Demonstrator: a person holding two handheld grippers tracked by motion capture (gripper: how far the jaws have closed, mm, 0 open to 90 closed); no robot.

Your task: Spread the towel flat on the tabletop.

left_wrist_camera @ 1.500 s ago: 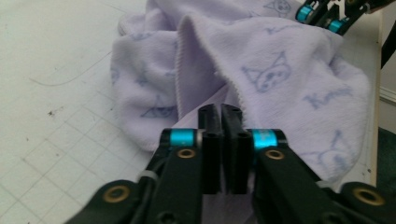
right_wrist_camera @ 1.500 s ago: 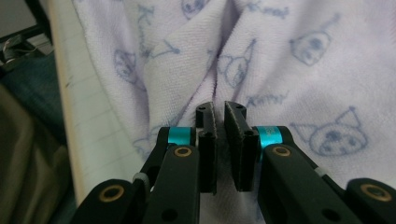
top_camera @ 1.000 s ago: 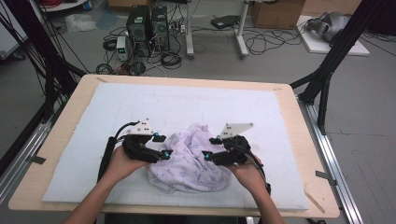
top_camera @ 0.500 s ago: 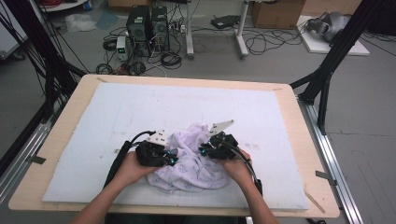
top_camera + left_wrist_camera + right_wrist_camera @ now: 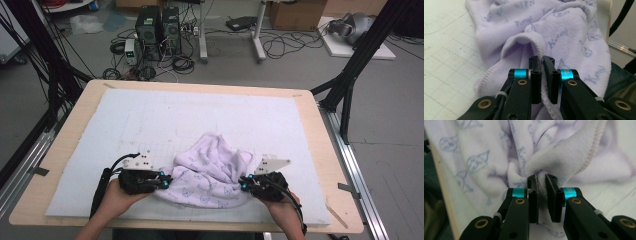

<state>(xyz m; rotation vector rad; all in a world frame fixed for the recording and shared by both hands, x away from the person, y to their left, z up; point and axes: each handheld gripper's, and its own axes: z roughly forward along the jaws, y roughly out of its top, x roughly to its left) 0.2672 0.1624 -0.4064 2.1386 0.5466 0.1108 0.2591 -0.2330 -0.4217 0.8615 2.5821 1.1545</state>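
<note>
A crumpled lilac towel (image 5: pixel 210 172) with a pale blue print lies on the white mat near the table's front edge. My left gripper (image 5: pixel 165 183) is at its left side and has just closed; in the left gripper view its jaws pinch a hemmed fold of the towel (image 5: pixel 564 32) at the gripper (image 5: pixel 542 61). My right gripper (image 5: pixel 243 185) holds the towel's right side, its jaws also just closed; the right gripper view shows the gripper (image 5: pixel 541 180) clamped on a bunched edge of the towel (image 5: pixel 564 157). The cloth between the two hands is stretched a little.
The white mat (image 5: pixel 165 115) covers most of the wooden table (image 5: pixel 320 150). Black frame legs (image 5: pixel 350 80) stand at the table's right and left. Computers and cables (image 5: pixel 160 25) lie on the floor beyond the far edge.
Both grippers came in onto the towel and shut on its edges, then moved apart toward the front edge, pulling the cloth wider between them.
</note>
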